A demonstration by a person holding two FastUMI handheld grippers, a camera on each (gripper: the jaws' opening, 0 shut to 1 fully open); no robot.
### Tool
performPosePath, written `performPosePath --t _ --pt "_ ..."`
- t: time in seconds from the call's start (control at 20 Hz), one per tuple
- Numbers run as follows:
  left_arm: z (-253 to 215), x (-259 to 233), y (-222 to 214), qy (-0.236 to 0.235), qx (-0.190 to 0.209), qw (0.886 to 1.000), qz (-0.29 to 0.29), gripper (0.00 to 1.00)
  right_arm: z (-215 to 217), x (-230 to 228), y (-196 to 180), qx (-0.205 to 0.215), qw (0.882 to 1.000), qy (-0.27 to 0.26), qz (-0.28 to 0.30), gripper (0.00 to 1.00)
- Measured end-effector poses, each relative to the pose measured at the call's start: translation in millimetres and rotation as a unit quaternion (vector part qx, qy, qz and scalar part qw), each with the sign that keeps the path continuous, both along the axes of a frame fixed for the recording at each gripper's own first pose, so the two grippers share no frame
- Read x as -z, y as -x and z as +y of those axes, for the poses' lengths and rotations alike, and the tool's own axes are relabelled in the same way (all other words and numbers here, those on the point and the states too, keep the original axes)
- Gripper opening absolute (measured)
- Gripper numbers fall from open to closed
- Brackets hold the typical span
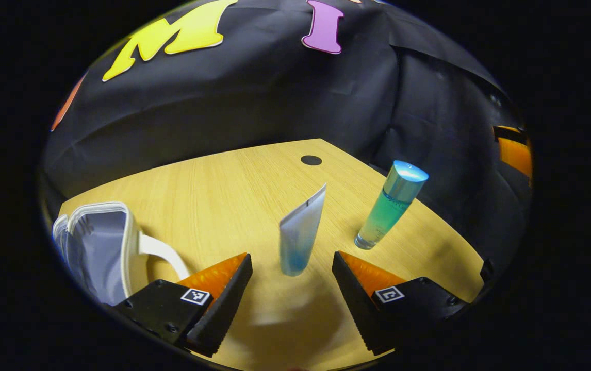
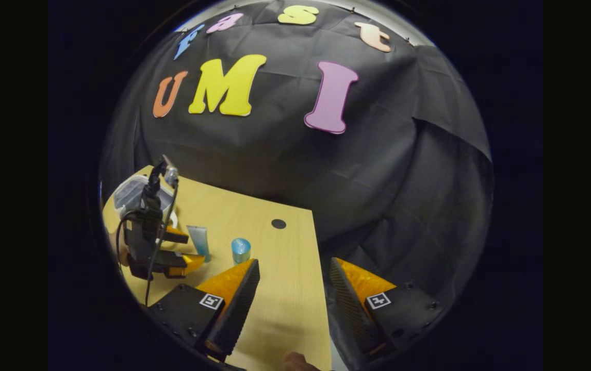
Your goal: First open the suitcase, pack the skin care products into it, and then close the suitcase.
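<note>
We hold our left gripper [image 1: 292,288] low over the table [image 1: 213,190], and its fingers are spread wide with nothing between them. Right ahead of the gap, at 12 o'clock, stands a white and blue tube [image 1: 300,234] on its cap. We think we point at it this way so the fingers can slide to both sides of it and squeeze. A green bottle [image 1: 389,206] with a shiny blue cap stands near the tube, at about 2 o'clock from our fingers. Both stand up tall, which makes them easy to pinch from the side.

The little white suitcase [image 1: 99,247] sits at 9 o'clock, near the table's edge. Its lid looks lifted, so we think it is open and ready. Nothing we can see is packed in it yet.

Our right gripper [image 2: 290,299] waits over the table's far side, at the edge, well apart from the things. Its fingers are spread too and hold nothing. From there we see the left gripper at 9 o'clock, just beside the tube, with the bottle close by
</note>
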State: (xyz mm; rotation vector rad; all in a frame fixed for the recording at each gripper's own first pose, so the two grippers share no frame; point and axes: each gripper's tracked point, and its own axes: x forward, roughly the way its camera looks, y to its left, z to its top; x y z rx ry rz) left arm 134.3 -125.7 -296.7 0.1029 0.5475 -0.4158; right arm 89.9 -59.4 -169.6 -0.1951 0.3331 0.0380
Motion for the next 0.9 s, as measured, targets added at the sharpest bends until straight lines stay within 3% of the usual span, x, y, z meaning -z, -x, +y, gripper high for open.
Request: performPosePath --t 0.2,0.25,0.3,0.4,0.5,0.55,0.6,0.75,0.8,0.9 --pt "-17 21 -16 0.004 -0.004 1.000 0.001 1.00 8 20 -10 -0.018 1.000 -0.001 0.021 0.82" --pt "-18 24 -20 0.002 -0.007 1.000 0.002 0.92 10 24 -13 -0.022 0.999 -0.006 0.027 0.82" --pt "-17 28 -24 0.001 -0.009 1.000 0.004 0.92 12 28 -15 -0.027 0.999 -0.012 0.032 0.82" --pt "-17 34 -26 -0.003 -0.012 1.000 0.010 0.71 20 35 -20 -0.040 0.998 -0.028 0.042 0.82" --pt "-19 32 -28 0.006 0.001 1.000 0.013 0.63 30 41 -27 -0.054 0.996 -0.044 0.052 0.82" --pt "-18 33 -27 0.011 0.001 1.000 0.020 0.65 33 44 -30 -0.058 0.996 -0.049 0.056 0.82" --pt "-18 33 -27 0.017 0.000 1.000 0.024 0.49 38 48 -33 -0.064 0.995 -0.053 0.059 0.82" --pt "-14 28 -17 0.025 -0.005 0.999 0.033 0.46 53 54 -41 -0.078 0.994 -0.051 0.064 0.83" --pt "-13 23 -12 0.032 -0.006 0.999 0.033 0.53 58 59 -43 -0.083 0.993 -0.046 0.069 0.83" --pt "-11 15 0 0.041 -0.013 0.998 0.038 0.45 68 67 -49 -0.092 0.992 -0.048 0.076 0.81"
